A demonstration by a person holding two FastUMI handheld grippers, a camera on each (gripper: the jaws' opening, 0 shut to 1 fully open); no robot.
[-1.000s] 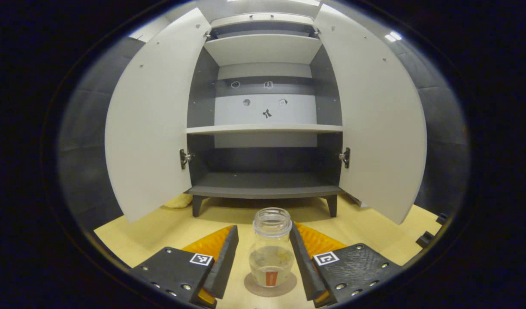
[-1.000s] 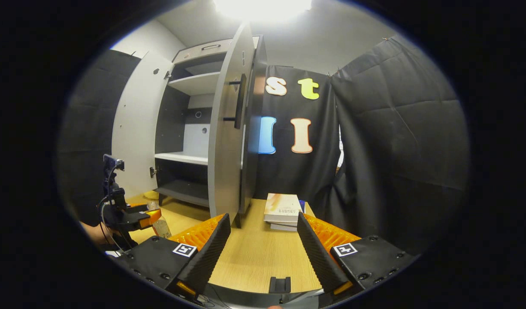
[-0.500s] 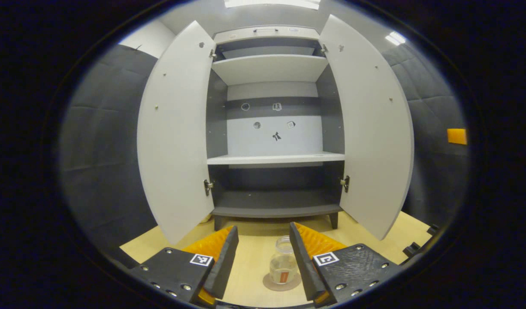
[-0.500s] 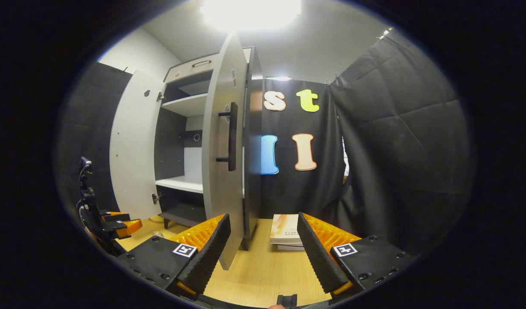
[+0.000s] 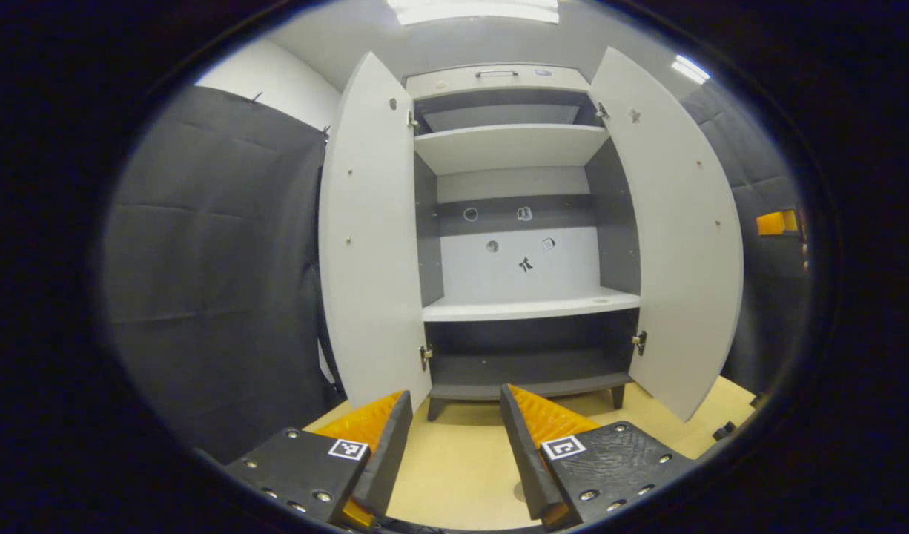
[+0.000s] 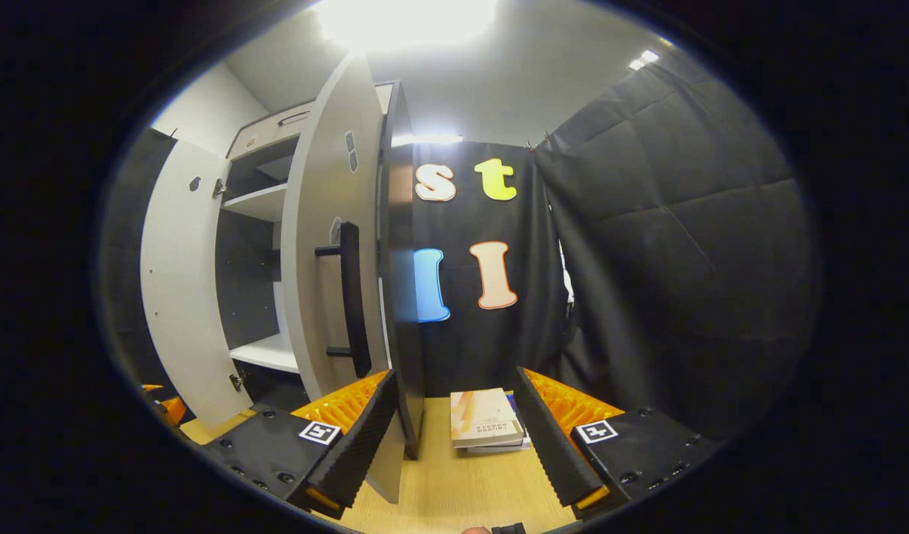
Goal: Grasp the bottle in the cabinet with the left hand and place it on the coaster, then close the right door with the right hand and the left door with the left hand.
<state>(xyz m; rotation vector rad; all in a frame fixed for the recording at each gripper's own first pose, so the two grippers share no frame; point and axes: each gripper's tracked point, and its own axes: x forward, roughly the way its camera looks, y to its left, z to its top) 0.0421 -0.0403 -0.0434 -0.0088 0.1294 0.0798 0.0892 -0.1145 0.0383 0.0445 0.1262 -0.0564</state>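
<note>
Facing the right door (image 6: pixel 328 245) just ahead-left of my right gripper (image 6: pixel 454 434), jaws open and empty; stiff, light panel, so I'd push beside its handle (image 6: pixel 348 297).

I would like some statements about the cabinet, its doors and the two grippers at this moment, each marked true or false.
1. Both pale grey doors of the cabinet stand open. True: left door, right door.
2. The left gripper is shut on a bottle. False: its fingers stand apart with only bare wooden tabletop between them.
3. The white middle shelf carries a row of jars. False: no jars stand on it.
4. The right gripper is open. True.
5. The long dark bar handle sits on the outer face of the right door. True.
6. The stack of books lies inside the cabinet. False: it lies on the tabletop beside the cabinet.
</note>
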